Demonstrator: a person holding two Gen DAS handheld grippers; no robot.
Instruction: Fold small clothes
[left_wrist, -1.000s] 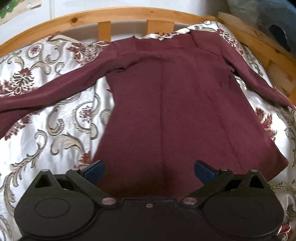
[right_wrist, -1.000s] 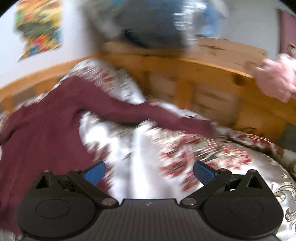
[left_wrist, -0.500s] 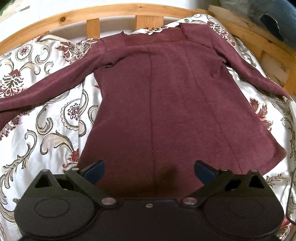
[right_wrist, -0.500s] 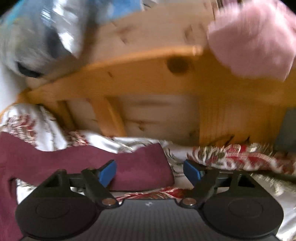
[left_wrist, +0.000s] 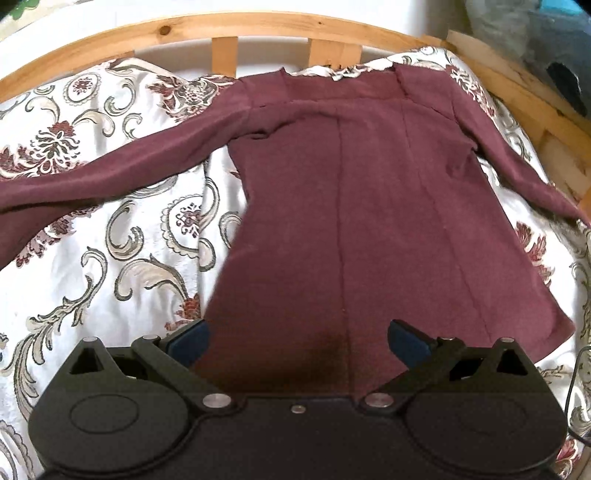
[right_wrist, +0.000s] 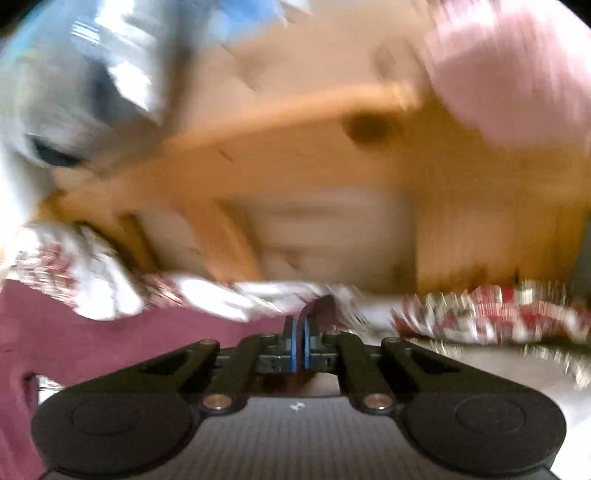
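Curved pine slatted bed frame, floral satin bedspread, white wall behind

Left above shirt; right low, seemingly cuffward.

We find no readable txt, labels, brands or nos. in either view. The right wrist view is too blurred to make out any print, and a small pale mark on the right gripper body can't be read.

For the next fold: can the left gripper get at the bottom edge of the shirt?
Probably yes. The left gripper is open, the shirt lies flat between its fingers, and nothing covers the cloth there.
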